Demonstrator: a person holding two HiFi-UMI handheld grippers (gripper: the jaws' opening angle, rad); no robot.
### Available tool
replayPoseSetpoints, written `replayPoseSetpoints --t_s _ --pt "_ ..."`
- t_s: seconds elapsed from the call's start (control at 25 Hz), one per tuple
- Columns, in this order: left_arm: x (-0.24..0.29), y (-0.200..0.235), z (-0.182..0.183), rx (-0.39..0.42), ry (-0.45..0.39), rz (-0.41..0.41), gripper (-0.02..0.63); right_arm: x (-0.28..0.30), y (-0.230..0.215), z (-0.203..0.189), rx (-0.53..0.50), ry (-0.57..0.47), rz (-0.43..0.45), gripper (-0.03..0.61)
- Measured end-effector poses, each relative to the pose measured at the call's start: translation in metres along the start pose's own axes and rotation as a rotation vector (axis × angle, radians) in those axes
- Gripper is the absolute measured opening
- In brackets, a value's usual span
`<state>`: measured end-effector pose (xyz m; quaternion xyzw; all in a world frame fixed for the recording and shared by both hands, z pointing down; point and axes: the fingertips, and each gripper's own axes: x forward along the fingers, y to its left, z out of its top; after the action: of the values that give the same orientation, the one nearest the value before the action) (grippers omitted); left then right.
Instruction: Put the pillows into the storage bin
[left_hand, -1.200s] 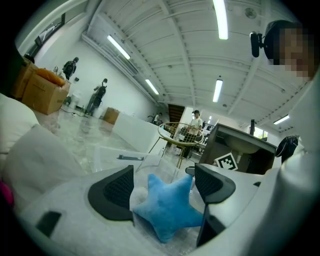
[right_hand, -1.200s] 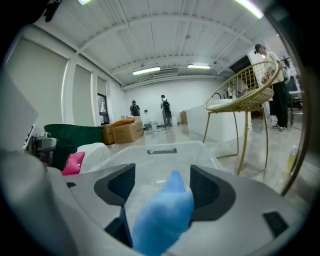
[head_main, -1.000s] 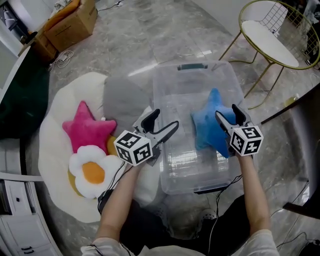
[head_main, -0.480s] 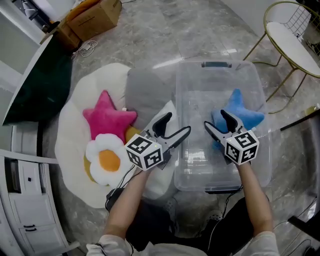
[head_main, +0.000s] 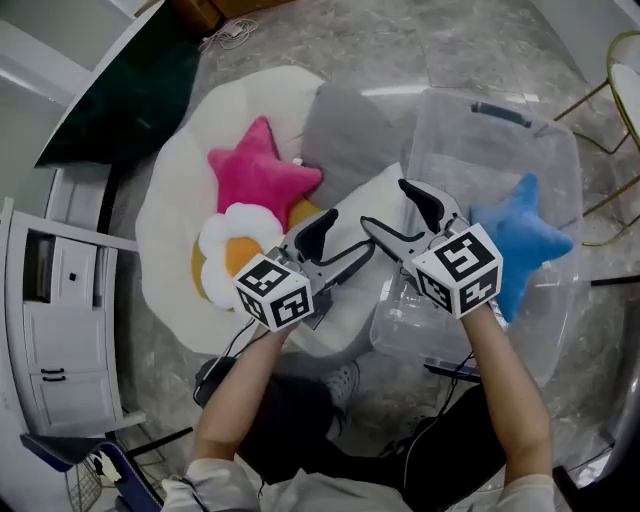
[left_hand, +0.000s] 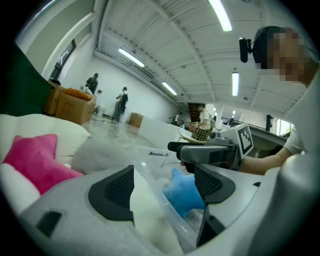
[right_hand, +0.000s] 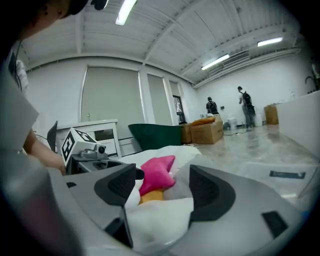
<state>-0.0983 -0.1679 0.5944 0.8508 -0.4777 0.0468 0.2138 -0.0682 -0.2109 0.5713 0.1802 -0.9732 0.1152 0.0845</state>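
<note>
The left tool (head_main: 342, 243) and the right tool (head_main: 388, 207) both hang with jaws spread and nothing pinched, side by side above a white pillow (head_main: 352, 300) that lies against the left wall of the clear storage bin (head_main: 455, 130). A blue star pillow (head_main: 522, 250) lies inside the bin. A pink star pillow (head_main: 258, 178), a flower pillow (head_main: 232, 250) and a grey pillow (head_main: 345, 135) lie on the round white cushion (head_main: 165, 230) on the floor beside it.
</note>
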Motion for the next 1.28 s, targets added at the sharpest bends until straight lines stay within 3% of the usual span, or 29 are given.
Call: replayPoseSetpoints --t_s 0.12,0.28,0.48,0.6,0.76,0.92,1.08,1.2,1.28 --pt "-0.039 0.010 0.001 -0.023 0.002 0.071 0.387 0.028 0.023 0.000 0.050 0.020 0.063 0.331" --pt "-0.096 0.031 0.019 -0.043 -0.057 0.206 0.387 0.082 0.049 0.011 0.131 0.017 0.155 0.331" --pt "-0.157 0.052 0.019 0.126 0.024 0.357 0.387 0.147 0.097 -0.022 0.148 0.145 0.301 0.331" --pt "-0.188 0.065 0.021 0.154 0.033 0.405 0.387 0.178 0.125 -0.044 0.183 0.226 0.372 0.332" --pt "-0.222 0.079 0.013 0.181 0.057 0.451 0.387 0.218 0.136 -0.097 0.092 0.372 0.400 0.333" --pt "-0.248 0.091 0.005 0.224 0.055 0.517 0.387 0.238 0.139 -0.148 0.160 0.469 0.425 0.331" --pt "-0.260 0.101 -0.008 0.258 0.072 0.571 0.383 0.246 0.154 -0.167 0.138 0.529 0.437 0.335" --pt "-0.263 0.102 -0.010 0.223 0.060 0.566 0.382 0.241 0.167 -0.190 0.055 0.645 0.463 0.432" --pt "-0.263 0.101 -0.009 0.216 0.050 0.564 0.380 0.235 0.174 -0.203 -0.027 0.713 0.484 0.445"
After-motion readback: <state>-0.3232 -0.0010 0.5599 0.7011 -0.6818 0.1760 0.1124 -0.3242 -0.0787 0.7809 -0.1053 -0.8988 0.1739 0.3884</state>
